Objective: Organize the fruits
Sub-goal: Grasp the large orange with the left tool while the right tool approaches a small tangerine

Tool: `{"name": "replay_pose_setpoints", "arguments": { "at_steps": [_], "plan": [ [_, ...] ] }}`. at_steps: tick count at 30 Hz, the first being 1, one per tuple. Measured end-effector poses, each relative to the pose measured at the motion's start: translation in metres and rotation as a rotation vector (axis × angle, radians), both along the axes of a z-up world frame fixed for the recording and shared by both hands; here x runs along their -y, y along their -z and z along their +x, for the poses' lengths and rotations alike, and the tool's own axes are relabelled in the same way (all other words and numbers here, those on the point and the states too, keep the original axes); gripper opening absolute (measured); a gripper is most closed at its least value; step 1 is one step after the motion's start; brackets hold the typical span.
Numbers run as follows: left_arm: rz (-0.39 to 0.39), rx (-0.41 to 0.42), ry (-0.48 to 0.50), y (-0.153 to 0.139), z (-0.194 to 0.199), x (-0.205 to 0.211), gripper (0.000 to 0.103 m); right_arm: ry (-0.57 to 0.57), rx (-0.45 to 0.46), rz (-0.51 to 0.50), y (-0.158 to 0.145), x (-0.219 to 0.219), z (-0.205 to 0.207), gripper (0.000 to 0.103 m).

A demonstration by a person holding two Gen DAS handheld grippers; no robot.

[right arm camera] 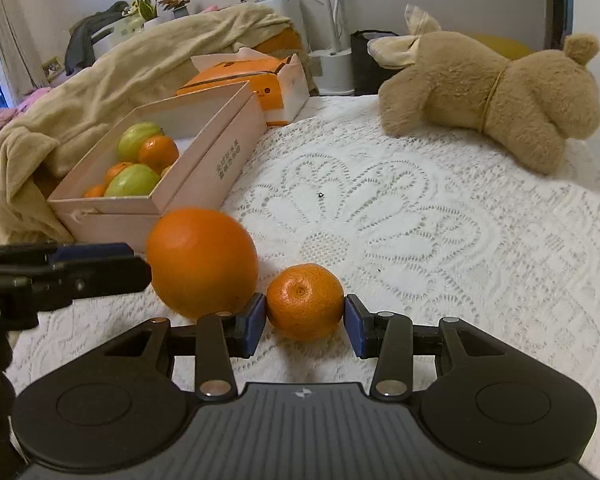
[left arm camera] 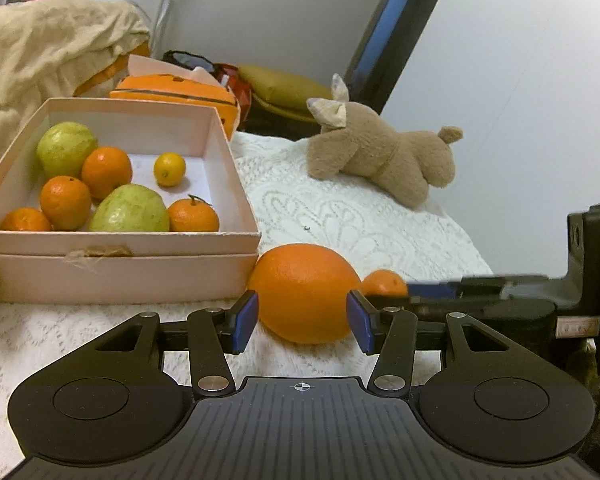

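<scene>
tangerine (right arm camera: 305,301) pinched by right hand-held gripper (right arm camera: 305,322), left hand-held gripper (left arm camera: 302,322) spread around large orange (left arm camera: 304,292)

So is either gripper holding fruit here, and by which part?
The right gripper pinches the mandarin by its sides, low on the cloth. The left gripper brackets the big orange; whether its pads press cannot be told.

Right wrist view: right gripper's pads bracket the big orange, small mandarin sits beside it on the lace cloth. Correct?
Not quite. In the right wrist view the right gripper brackets the small mandarin; the big orange sits beside it on the lace cloth.
</scene>
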State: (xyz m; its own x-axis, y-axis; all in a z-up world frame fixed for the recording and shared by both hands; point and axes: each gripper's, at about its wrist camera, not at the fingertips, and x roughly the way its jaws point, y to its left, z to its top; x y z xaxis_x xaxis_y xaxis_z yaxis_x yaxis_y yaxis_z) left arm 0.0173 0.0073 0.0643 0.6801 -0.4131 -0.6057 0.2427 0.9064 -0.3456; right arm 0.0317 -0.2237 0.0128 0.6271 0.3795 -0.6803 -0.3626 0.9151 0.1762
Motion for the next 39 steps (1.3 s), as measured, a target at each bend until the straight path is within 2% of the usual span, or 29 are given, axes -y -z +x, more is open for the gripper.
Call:
{"name": "replay_pose_setpoints", "arguments": {
  "at_steps": [2, 3, 4, 8, 11, 12, 14, 16, 19, 22, 24, 27, 32, 34, 36, 39],
  "plan": [
    [0.005, -0.004, -0.001, 0.000, -0.001, -0.001, 0.054, 0.035, 0.053, -0.021, -0.004, 0.000, 0.002, 0.054],
    [0.009, -0.006, -0.005, 0.001, -0.002, -0.002, 0.054, 0.056, 0.083, -0.033, -0.006, 0.000, 0.003, 0.067],
    [0.012, -0.010, -0.010, 0.002, -0.003, -0.003, 0.054, 0.079, 0.119, -0.042, -0.008, -0.002, 0.004, 0.071],
    [0.018, -0.022, -0.028, 0.004, -0.007, -0.012, 0.054, 0.121, 0.116, 0.006, -0.008, -0.006, 0.025, 0.071],
    [-0.008, -0.021, -0.051, 0.004, -0.013, -0.026, 0.054, 0.111, 0.090, 0.007, -0.002, -0.015, 0.032, 0.071],
    [-0.019, -0.018, -0.060, 0.003, -0.014, -0.030, 0.054, 0.109, 0.082, 0.003, 0.000, -0.018, 0.027, 0.068],
    [-0.036, -0.011, -0.080, 0.003, -0.014, -0.037, 0.054, 0.112, 0.124, -0.033, -0.004, -0.026, 0.006, 0.066],
    [-0.044, -0.003, -0.078, 0.003, -0.015, -0.038, 0.054, 0.027, 0.177, -0.052, -0.015, -0.030, -0.020, 0.066],
    [-0.034, 0.006, -0.065, 0.001, -0.018, -0.034, 0.053, -0.038, 0.146, 0.030, -0.025, -0.022, -0.037, 0.069],
    [-0.010, 0.004, -0.038, 0.000, -0.021, -0.025, 0.053, -0.015, 0.179, -0.030, -0.022, -0.023, -0.044, 0.070],
    [-0.004, 0.001, -0.028, 0.000, -0.021, -0.021, 0.053, -0.013, 0.164, -0.047, -0.014, -0.024, -0.045, 0.070],
    [-0.015, -0.007, -0.023, -0.001, -0.020, -0.019, 0.053, -0.029, 0.120, -0.025, -0.003, -0.025, -0.045, 0.070],
    [-0.014, 0.009, -0.027, -0.008, -0.021, -0.014, 0.053, -0.066, 0.103, 0.013, 0.001, -0.029, -0.052, 0.070],
    [0.001, 0.018, -0.030, -0.010, -0.022, -0.013, 0.053, -0.086, 0.122, 0.016, -0.002, -0.030, -0.058, 0.070],
    [0.006, 0.018, -0.041, -0.012, -0.022, -0.015, 0.053, -0.060, 0.158, 0.023, -0.008, -0.026, -0.060, 0.070],
    [-0.008, 0.013, -0.076, -0.012, -0.021, -0.022, 0.053, 0.042, 0.192, 0.042, -0.018, -0.014, -0.050, 0.071]
  ]
}}
